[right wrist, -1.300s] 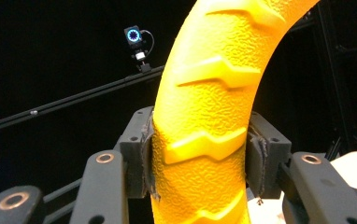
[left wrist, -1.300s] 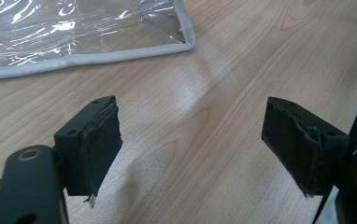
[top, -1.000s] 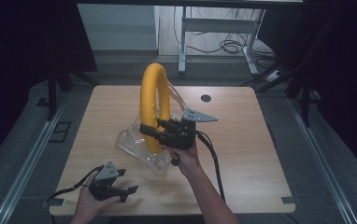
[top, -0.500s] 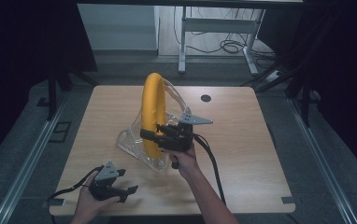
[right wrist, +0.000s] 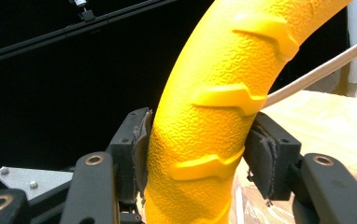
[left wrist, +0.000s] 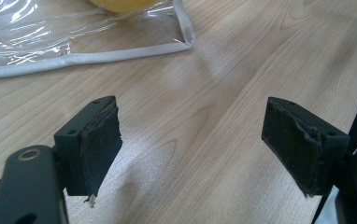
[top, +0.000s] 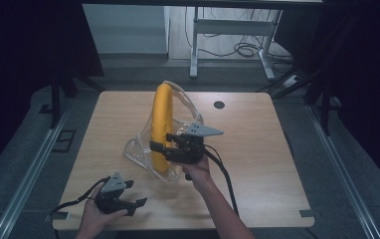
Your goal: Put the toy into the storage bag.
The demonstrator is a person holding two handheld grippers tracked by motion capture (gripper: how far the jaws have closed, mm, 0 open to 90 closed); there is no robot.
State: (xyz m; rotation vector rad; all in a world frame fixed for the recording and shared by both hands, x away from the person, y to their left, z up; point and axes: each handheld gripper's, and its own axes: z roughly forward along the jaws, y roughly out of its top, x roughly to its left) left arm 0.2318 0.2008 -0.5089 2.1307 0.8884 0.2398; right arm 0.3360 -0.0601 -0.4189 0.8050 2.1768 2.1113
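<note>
A yellow textured ring (top: 160, 117) stands upright, edge-on, inside a clear plastic bag (top: 138, 152) with a white rim at the middle of the table. My right gripper (top: 159, 149) has the ring's lower part between its jaws. In the right gripper view both pads (right wrist: 139, 140) still touch the ring (right wrist: 214, 93); the jaws have just been opening around it. My left gripper (top: 136, 206) rests open near the front left edge, pointing toward the bag. In the left gripper view it (left wrist: 190, 144) holds nothing, and the bag's corner (left wrist: 74, 42) lies beyond it.
The wooden table (top: 257, 129) has a small black round cap (top: 219, 104) near its back edge. Cables trail from both grippers toward the front edge. Dark curtains and a desk frame stand beyond the table.
The ring has turned from a broad arch to edge-on and now stands straighter. The right gripper has shifted slightly with it. The left gripper has not moved.
</note>
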